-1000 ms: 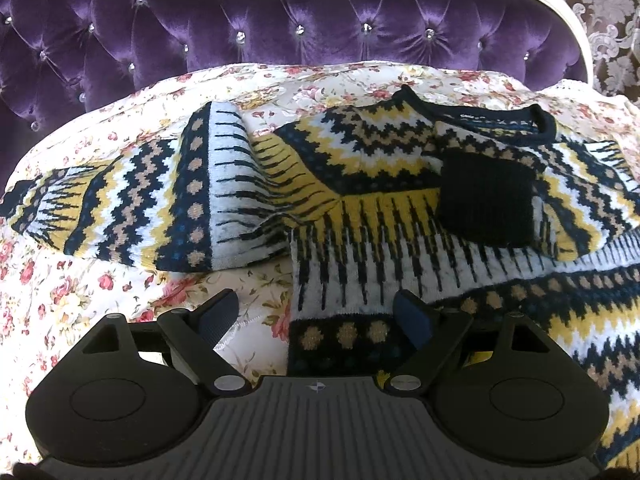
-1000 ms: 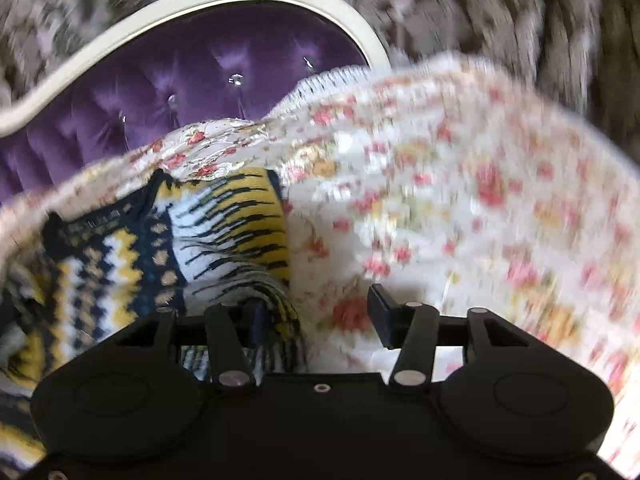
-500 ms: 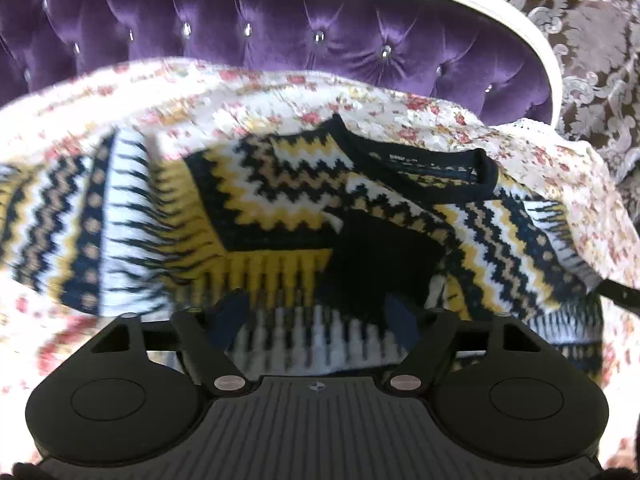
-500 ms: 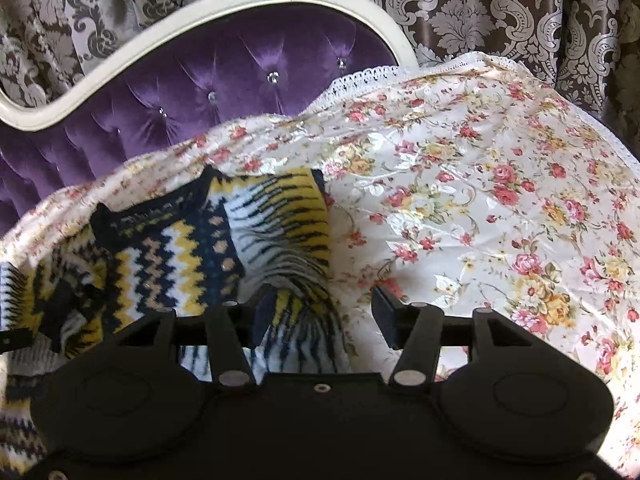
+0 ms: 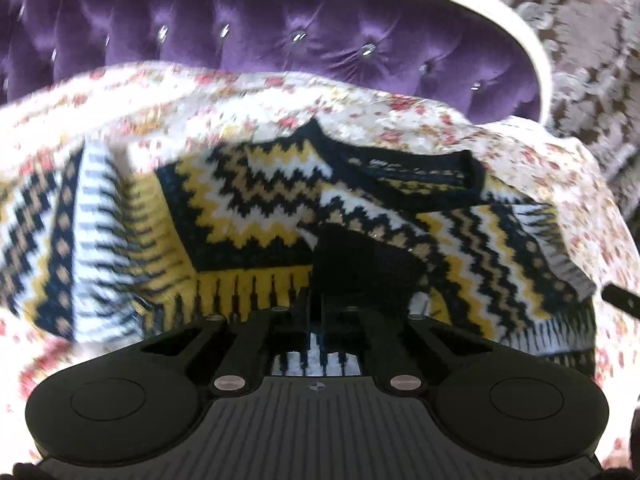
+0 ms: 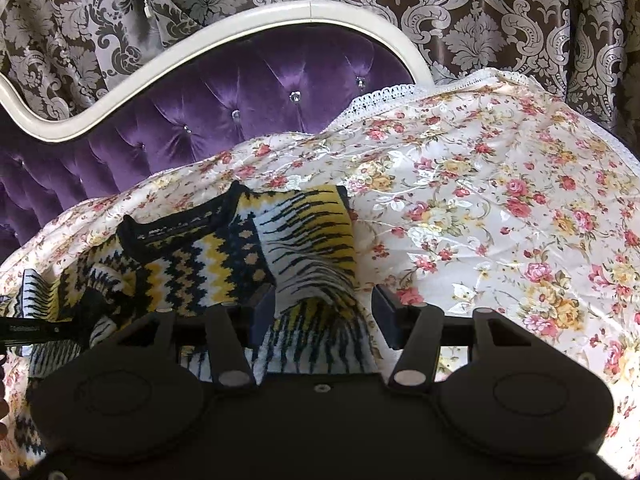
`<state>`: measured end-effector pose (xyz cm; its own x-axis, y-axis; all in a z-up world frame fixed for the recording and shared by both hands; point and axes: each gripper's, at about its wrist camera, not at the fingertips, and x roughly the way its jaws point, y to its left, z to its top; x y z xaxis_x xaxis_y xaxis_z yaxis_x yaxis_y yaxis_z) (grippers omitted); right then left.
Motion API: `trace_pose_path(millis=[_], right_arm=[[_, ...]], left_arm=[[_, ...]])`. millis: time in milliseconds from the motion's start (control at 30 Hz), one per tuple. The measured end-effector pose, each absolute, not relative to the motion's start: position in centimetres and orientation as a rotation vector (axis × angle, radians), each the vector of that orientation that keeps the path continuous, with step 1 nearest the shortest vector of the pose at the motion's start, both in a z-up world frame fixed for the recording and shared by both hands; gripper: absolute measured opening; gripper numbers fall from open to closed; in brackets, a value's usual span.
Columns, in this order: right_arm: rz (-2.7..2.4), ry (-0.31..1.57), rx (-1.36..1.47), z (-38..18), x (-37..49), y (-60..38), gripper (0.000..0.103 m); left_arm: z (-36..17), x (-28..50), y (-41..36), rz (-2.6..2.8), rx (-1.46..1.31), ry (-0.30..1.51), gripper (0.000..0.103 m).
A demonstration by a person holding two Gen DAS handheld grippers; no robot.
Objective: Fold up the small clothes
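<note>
Left gripper [image 5: 316, 316] jaws closed onto sweater [image 5: 280, 200]; right gripper [image 6: 324, 312] spread.

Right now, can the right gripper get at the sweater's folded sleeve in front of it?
Probably yes. The right gripper is open, and the sweater sleeve fold already lies between its fingers with nothing covering it on the floral bedspread.
</note>
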<state>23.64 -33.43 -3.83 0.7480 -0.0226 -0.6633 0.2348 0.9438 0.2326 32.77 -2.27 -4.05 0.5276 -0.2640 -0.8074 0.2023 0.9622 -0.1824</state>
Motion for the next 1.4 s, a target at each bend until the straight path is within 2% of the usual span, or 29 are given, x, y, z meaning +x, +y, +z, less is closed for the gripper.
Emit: trace_pose_path(millis=[333, 967, 1133, 1200, 1300, 1400], right_arm=[[-0.135, 0.716, 0.328, -4.0, 23.7, -33.1, 0.06], [-0.127, 0.739, 0.297, -4.6, 24.0, -31.9, 0.061], [-0.123, 0.738, 0.287, -4.7, 24.1, -31.6, 0.062], [-0.123, 0.737, 0.281, -4.7, 24.1, -31.4, 0.067], [-0.126, 0.739, 0.266, -4.8, 24.1, -31.0, 0.068], [-0.133, 0.732, 0.254, -4.8, 24.0, -30.7, 0.074]], left_arm=[[-0.7, 33.0, 0.6, -0.247, 0.014, 0.94, 0.004], [-2.7, 34.8, 3.4, -0.181, 0.445, 1.086, 0.004], [-2.2, 35.1, 3.8, -0.143, 0.448, 1.044, 0.009], [-2.0, 35.2, 3.9, -0.122, 0.44, 1.025, 0.011], [-2.1, 35.0, 3.9, -0.096, 0.424, 0.991, 0.031], [-2.1, 34.6, 4.2, -0.092, 0.349, 0.957, 0.035]])
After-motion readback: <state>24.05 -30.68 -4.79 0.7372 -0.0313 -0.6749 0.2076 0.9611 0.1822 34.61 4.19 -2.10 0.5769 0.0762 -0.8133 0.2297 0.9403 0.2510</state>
